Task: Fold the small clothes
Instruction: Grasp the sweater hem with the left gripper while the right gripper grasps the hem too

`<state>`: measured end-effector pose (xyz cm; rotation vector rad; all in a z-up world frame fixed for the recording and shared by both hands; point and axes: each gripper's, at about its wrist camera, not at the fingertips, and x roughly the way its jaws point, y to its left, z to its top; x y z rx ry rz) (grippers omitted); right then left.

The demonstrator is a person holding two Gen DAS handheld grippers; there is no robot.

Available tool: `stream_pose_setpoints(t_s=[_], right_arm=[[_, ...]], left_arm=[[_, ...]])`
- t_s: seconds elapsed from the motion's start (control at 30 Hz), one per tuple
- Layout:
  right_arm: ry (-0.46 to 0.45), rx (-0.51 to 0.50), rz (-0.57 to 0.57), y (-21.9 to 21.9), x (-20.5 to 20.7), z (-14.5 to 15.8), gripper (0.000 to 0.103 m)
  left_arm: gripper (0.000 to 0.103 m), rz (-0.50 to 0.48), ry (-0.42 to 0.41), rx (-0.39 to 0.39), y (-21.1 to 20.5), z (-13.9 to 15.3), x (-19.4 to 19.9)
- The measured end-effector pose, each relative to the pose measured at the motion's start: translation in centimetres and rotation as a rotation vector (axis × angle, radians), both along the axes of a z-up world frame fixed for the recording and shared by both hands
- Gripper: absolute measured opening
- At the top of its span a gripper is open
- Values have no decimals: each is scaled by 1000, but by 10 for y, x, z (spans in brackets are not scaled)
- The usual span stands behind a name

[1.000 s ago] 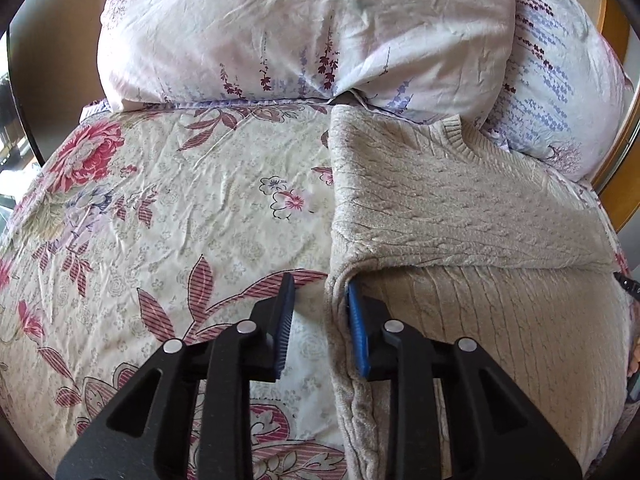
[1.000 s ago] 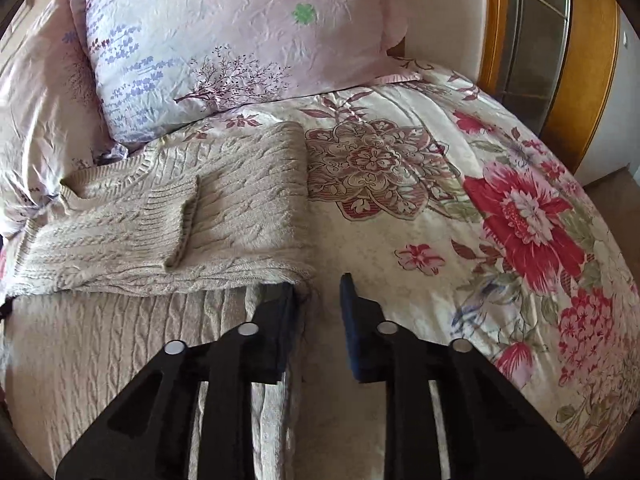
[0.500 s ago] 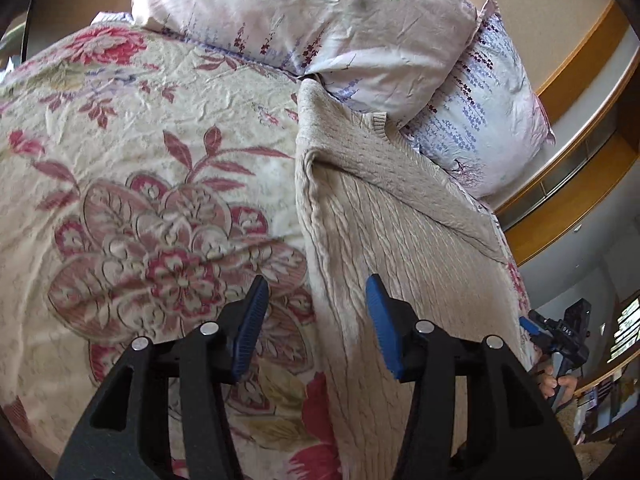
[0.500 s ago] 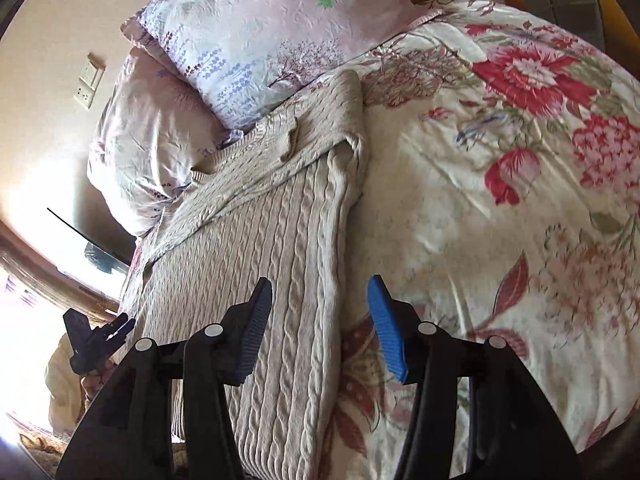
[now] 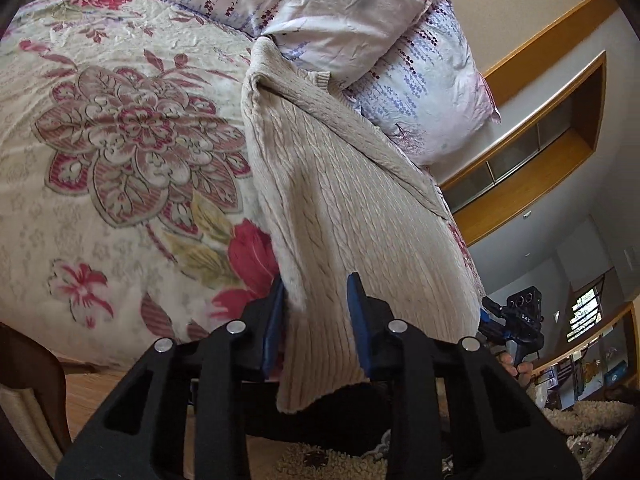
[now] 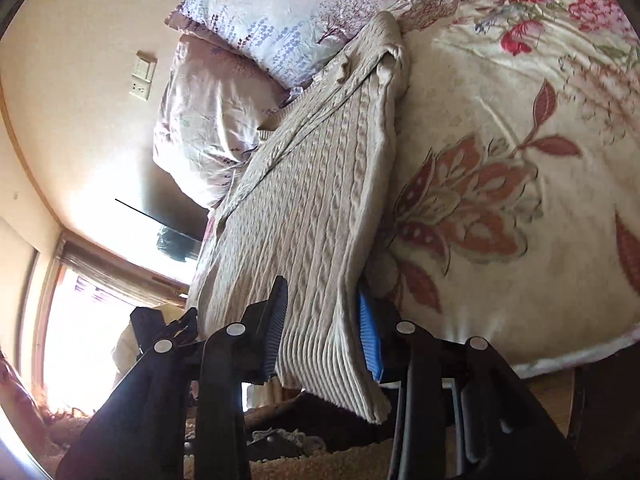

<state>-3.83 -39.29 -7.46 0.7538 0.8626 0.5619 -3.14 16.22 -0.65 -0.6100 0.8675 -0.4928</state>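
A beige cable-knit sweater (image 5: pixel 344 200) lies lengthwise on the floral bedspread (image 5: pixel 120 140), sleeves folded in near the pillows, its ribbed hem hanging over the bed's near edge. My left gripper (image 5: pixel 316 312) is open with its jaws astride the hem's left corner. My right gripper (image 6: pixel 324 320) is open with its jaws astride the hem's right corner; the sweater (image 6: pixel 320 184) runs away from it toward the pillows. Each gripper shows small in the other's view, the right one (image 5: pixel 516 324) at the far hem corner.
Two floral pillows (image 5: pixel 320 12) lie at the head of the bed against the wall. A wooden window frame (image 5: pixel 532 152) is to the right. A shaggy rug (image 5: pixel 320 460) and wooden floor lie below the bed's edge. A light switch (image 6: pixel 142 76) is on the wall.
Both grippers have pulled back from the folded sleeves to the bed's near edge and dropped low. Their jaws opened wider and now straddle the sweater's hem corners.
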Motion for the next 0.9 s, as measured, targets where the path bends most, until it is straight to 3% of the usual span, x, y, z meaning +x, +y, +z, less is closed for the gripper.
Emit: stream_pose_setpoints(t_s=[0.33, 0.47, 0.53, 0.6, 0.9], right_arm=[[-5, 21, 48, 16, -14, -8, 28], [-5, 10, 71, 22, -17, -10, 23], [-8, 2, 75, 24, -17, -11, 15], [-29, -14, 70, 25, -18, -7, 12], [-194, -38, 0, 22, -4, 30, 9]], left_arm=[[28, -26, 8, -5, -9, 0, -19], [21, -26, 20, 8, -12, 0, -23], [15, -21, 25, 18, -12, 1, -23], [9, -12, 19, 29, -12, 3, -22], [7, 55, -64, 57, -2, 33, 10]])
